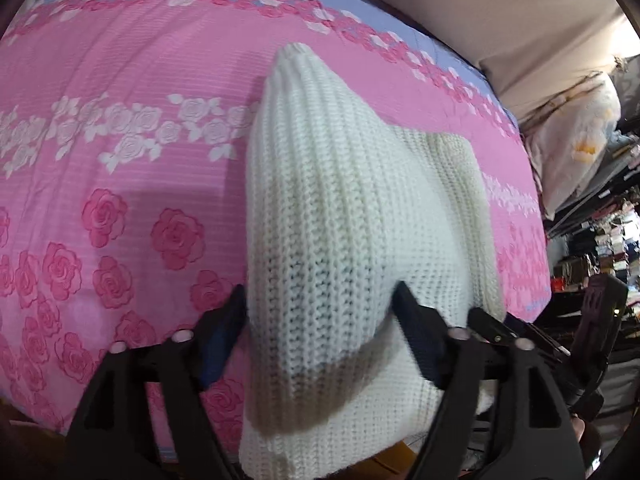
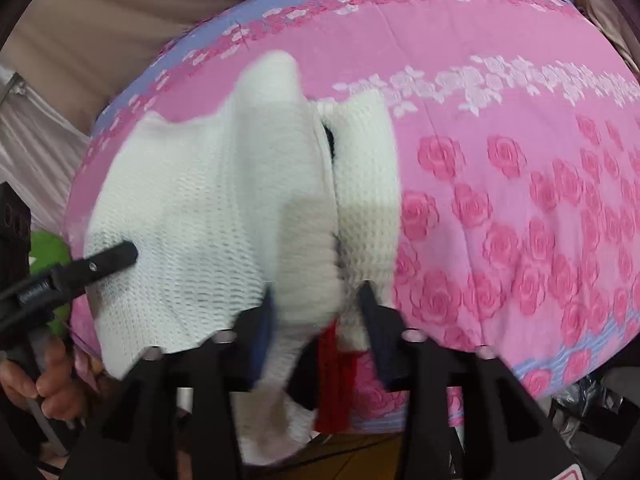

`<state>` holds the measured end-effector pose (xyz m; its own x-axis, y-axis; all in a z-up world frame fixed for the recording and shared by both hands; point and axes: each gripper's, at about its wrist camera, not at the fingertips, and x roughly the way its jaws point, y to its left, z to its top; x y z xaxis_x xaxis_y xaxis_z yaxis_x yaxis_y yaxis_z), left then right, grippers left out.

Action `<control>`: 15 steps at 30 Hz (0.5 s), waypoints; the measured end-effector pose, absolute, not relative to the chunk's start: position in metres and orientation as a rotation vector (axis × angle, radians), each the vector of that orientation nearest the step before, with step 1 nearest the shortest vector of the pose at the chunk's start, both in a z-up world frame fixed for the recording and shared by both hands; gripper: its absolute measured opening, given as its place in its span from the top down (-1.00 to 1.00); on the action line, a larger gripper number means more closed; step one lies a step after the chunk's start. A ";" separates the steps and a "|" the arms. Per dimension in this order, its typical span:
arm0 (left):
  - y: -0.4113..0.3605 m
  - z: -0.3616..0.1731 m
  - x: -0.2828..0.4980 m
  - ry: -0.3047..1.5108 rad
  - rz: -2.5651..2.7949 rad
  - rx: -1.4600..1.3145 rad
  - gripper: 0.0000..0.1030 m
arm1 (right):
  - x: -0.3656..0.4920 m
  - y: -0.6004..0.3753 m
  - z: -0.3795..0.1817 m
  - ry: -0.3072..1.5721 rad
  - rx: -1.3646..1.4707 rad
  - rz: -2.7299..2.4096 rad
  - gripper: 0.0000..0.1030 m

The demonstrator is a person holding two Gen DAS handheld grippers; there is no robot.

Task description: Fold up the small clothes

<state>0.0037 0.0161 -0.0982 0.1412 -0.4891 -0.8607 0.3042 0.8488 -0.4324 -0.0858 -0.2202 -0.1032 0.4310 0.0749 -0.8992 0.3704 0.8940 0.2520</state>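
A white knitted sweater (image 1: 320, 208) lies across the near part of a pink rose-patterned bedsheet (image 1: 120, 140). My left gripper (image 1: 320, 312) is shut on a bunched fold of the sweater and lifts it off the bed. My right gripper (image 2: 316, 300) is shut on another fold of the sweater (image 2: 224, 200), and a red tassel (image 2: 336, 380) hangs under it. The left gripper's fingers (image 2: 112, 258) reach into the right wrist view from the left, pressed into the knit. The sweater's near edge hangs over the bed edge.
The bed's near edge (image 1: 168, 452) runs just under both grippers. A pillow (image 1: 576, 136) and cluttered shelves (image 1: 600, 248) stand to the right. A beige wall (image 2: 100, 40) is behind the bed. A green object (image 2: 50, 252) and a hand (image 2: 52, 384) are at the left.
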 end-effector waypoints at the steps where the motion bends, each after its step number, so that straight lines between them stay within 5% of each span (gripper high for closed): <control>1: 0.017 -0.102 0.007 1.318 -0.564 -0.179 -0.73 | -0.085 -0.220 -0.103 1.115 0.439 -0.204 -0.21; 5: 0.021 -0.133 0.024 1.417 -0.590 -0.327 -0.69 | -0.071 -0.231 -0.126 1.152 0.535 -0.165 -0.45; 6: 0.023 -0.133 0.027 1.405 -0.607 -0.366 -0.53 | -0.069 -0.238 -0.135 1.157 0.619 -0.139 -0.52; 7: 0.022 -0.130 0.028 1.406 -0.669 -0.392 0.04 | -0.069 -0.243 -0.138 1.131 0.686 -0.128 -0.57; 9: 0.025 -0.111 0.029 1.372 -0.685 -0.390 0.22 | -0.065 -0.249 -0.138 1.113 0.805 -0.047 0.13; 11: 0.032 -0.084 0.030 1.312 -0.714 -0.411 0.26 | -0.062 -0.248 -0.114 1.062 0.820 -0.006 0.35; 15: 0.054 -0.008 0.031 1.142 -0.743 -0.413 0.23 | -0.053 -0.225 -0.019 0.854 0.672 0.086 0.44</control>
<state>0.0315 0.0535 -0.0081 0.2183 -0.7149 -0.6643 0.3175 0.6957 -0.6443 -0.0528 -0.2246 -0.0190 0.6669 0.3298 -0.6682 0.1893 0.7923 0.5800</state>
